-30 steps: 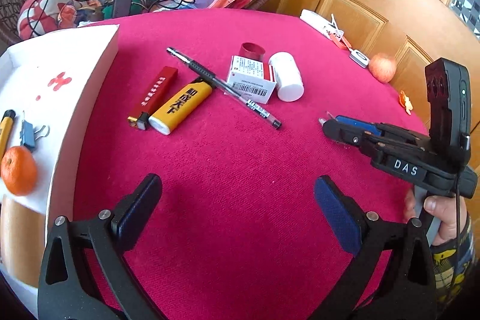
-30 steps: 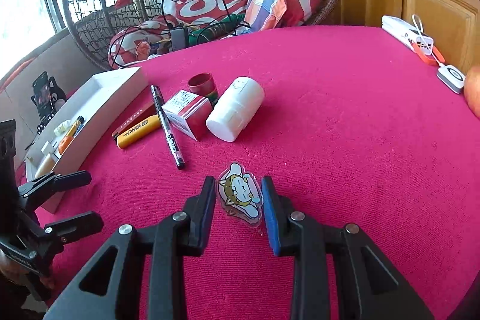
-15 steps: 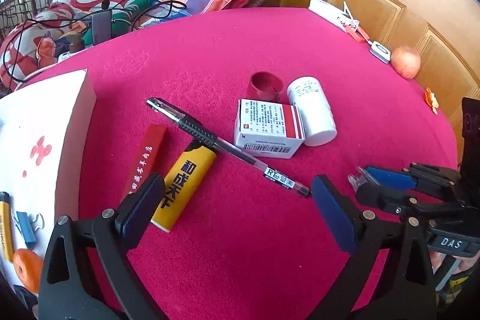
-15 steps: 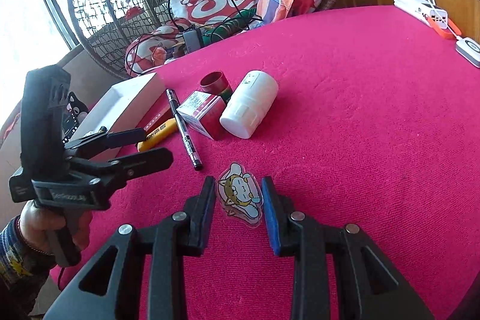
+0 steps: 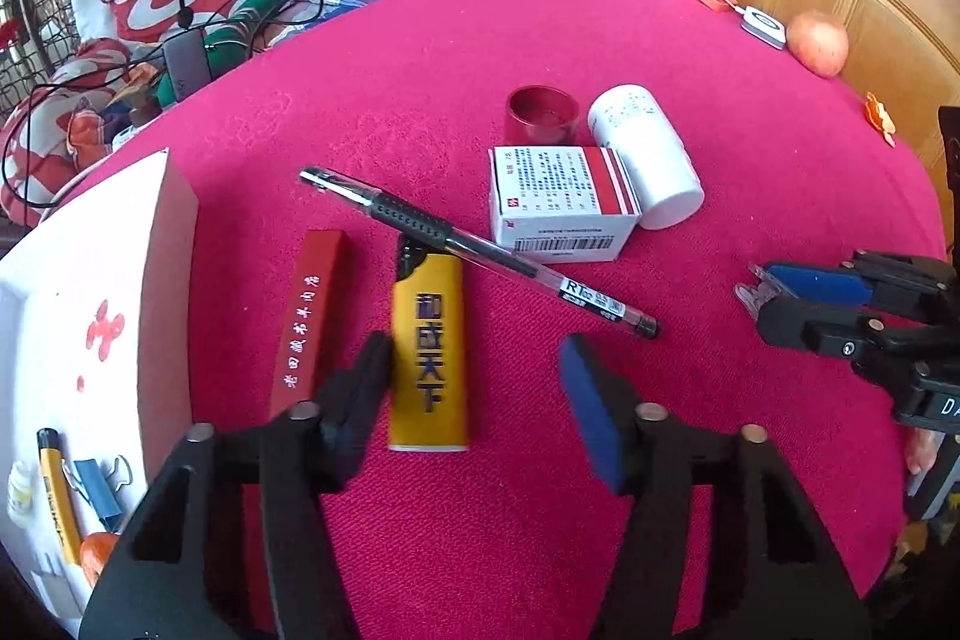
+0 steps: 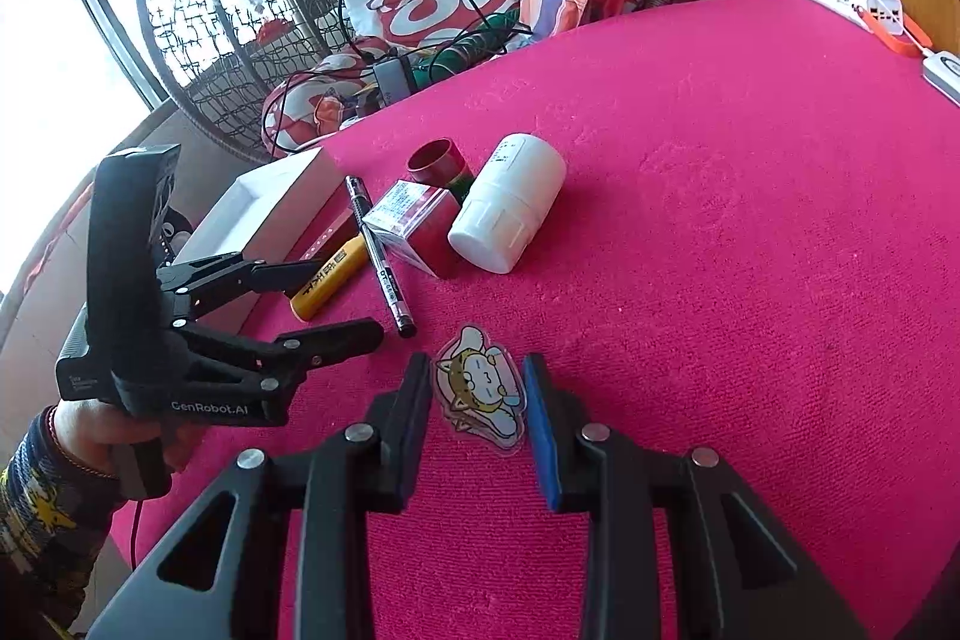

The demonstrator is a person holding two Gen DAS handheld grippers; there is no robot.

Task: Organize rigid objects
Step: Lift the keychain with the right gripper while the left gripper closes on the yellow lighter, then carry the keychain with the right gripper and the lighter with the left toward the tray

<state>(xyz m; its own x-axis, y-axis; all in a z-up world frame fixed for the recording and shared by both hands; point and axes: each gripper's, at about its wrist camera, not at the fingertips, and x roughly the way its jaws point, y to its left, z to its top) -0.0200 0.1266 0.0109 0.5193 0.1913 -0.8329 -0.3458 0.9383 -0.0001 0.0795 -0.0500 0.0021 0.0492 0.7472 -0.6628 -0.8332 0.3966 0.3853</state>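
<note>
I'm on the pick step: my left claw [image 5: 474,370] has just been closing round the yellow lighter [image 5: 427,358] on the bench [image 5: 750,148], one pad touching, the other clear. Right claw [image 6: 477,394] pinches the sticker [image 6: 480,391]. Next: finish the squeeze, lift to the box [image 5: 90,292].

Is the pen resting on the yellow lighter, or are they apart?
Touching. In the left wrist view the pen crosses directly over the yellow lighter at its dark top end, with no cloth visible between them.

The pen [image 5: 474,250] was laid across the lighter [image 5: 427,364]; the carton [image 5: 561,202] was positioned between pen and bottle [image 5: 648,160].
</note>
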